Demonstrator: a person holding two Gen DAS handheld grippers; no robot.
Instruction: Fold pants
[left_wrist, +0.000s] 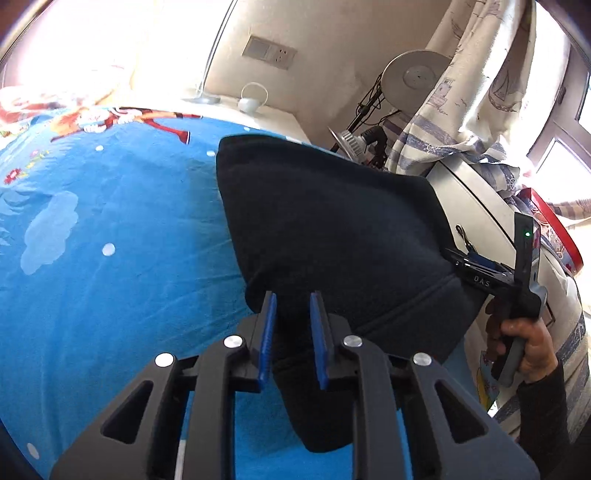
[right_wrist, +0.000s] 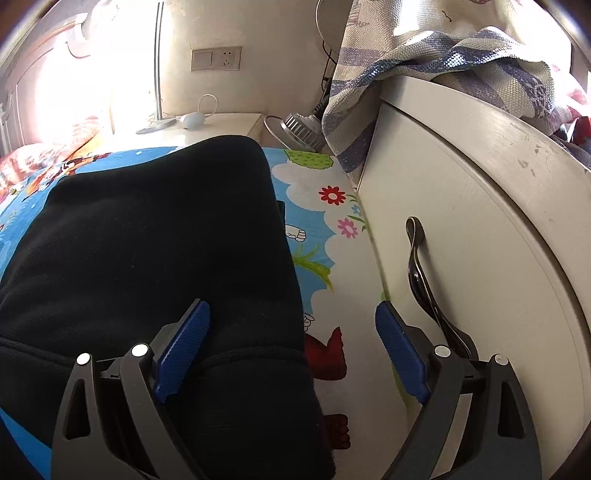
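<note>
Pants (left_wrist: 332, 229): black, folded into a thick block on the blue cartoon bedsheet (left_wrist: 110, 229); reaching ahead of both grippers, hem end nearest the left one.
Left gripper (left_wrist: 293, 325): blue pads (left_wrist: 267, 328) drawn close together, a narrow gap left, with a fold of the pants lying in it; actual pinching impossible to tell.
Right gripper (right_wrist: 291, 332): spread wide, holding nothing; left pad (right_wrist: 184, 343) resting over the pants' right edge, right pad (right_wrist: 400, 350) over the sheet's white border.
Right hand (left_wrist: 524, 343): seen to the right of the left gripper, wrapped round the other gripper's handle.
Cabinet (right_wrist: 480, 221): white, just right of the right gripper, dark handle (right_wrist: 419, 258) beside the right pad.
Striped cloth (right_wrist: 424, 74): draped over the cabinet top, ahead and to the right.
Wall socket (right_wrist: 216, 58): far ahead, above the nightstand (right_wrist: 221, 125).
</note>
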